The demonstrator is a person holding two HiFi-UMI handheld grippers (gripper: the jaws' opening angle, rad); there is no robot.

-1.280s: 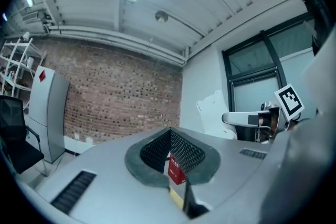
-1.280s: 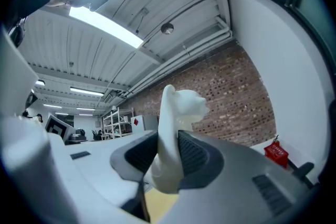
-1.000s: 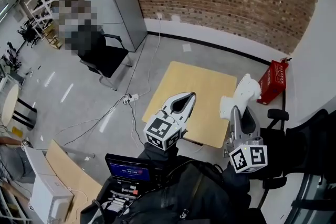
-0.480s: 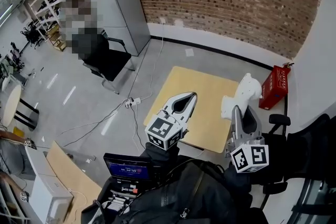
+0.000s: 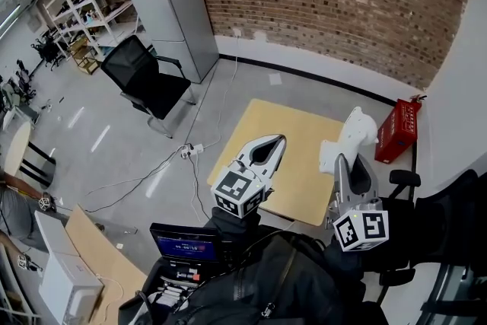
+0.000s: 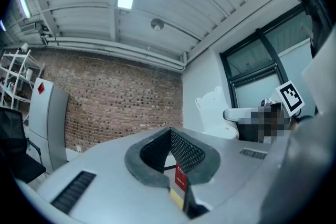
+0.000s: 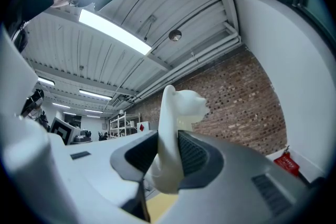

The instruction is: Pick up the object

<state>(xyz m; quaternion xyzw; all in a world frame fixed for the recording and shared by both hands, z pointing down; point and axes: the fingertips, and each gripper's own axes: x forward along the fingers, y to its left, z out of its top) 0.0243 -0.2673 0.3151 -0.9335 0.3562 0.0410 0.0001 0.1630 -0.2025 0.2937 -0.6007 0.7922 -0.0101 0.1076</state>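
Observation:
The object is a white animal-shaped figure [image 5: 351,135], which my right gripper [image 5: 352,157] holds above the right edge of the pale wooden table [image 5: 289,141]. In the right gripper view the figure [image 7: 176,123] stands upright between the dark ribbed pads [image 7: 193,157], and the right gripper [image 7: 169,152] is shut on it. My left gripper [image 5: 274,141] hovers over the table's near left edge. Its jaws meet at the tip with nothing between them, as the left gripper view [image 6: 170,131] shows. That view also catches the white figure [image 6: 214,113] off to the right.
A red crate [image 5: 399,132] stands by the wall right of the table. A black office chair [image 5: 144,80] and a grey cabinet [image 5: 171,11] are at the back left. Cables [image 5: 186,152] run across the floor. An open laptop [image 5: 186,246] sits just below the left gripper.
Both grippers keep nearly the same pose, the white figure still in the right one. The head view has shifted slightly, and the person behind the chair is gone from view.

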